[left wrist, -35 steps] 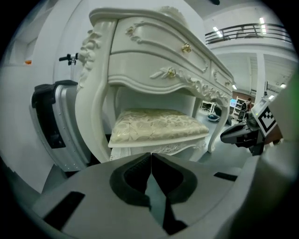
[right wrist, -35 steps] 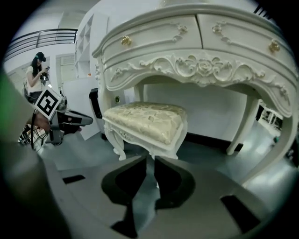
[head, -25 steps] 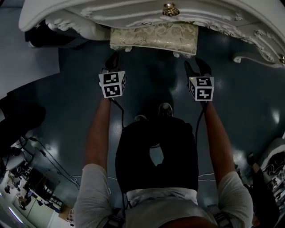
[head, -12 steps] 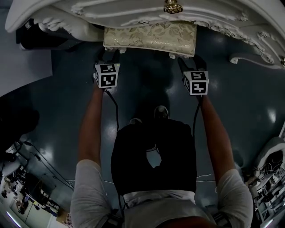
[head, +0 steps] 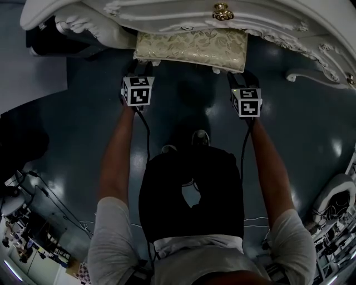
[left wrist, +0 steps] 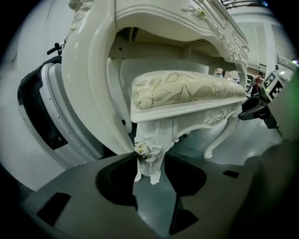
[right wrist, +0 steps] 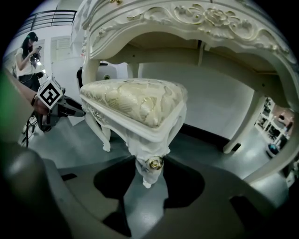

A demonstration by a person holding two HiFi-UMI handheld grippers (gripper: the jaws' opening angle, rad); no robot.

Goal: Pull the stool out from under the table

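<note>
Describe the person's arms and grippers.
The left gripper and right gripper are dark with broad grey jaws, which have just been closing around a stool leg each; both carry white cubes with black square markers. Black cables trail along the forearms. Short light-grey sleeves.

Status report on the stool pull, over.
Jaws just closed: left hand-held gripper on left front leg, right hand-held gripper on right front leg. The stool partly under table. Person's shoes behind.

Your right gripper has its jaws, which have just been closing, pressed on the near corner leg of the stool, at its gold rose. The cream cushion sits under the carved white bench. The left gripper is beside the other front corner.
</note>
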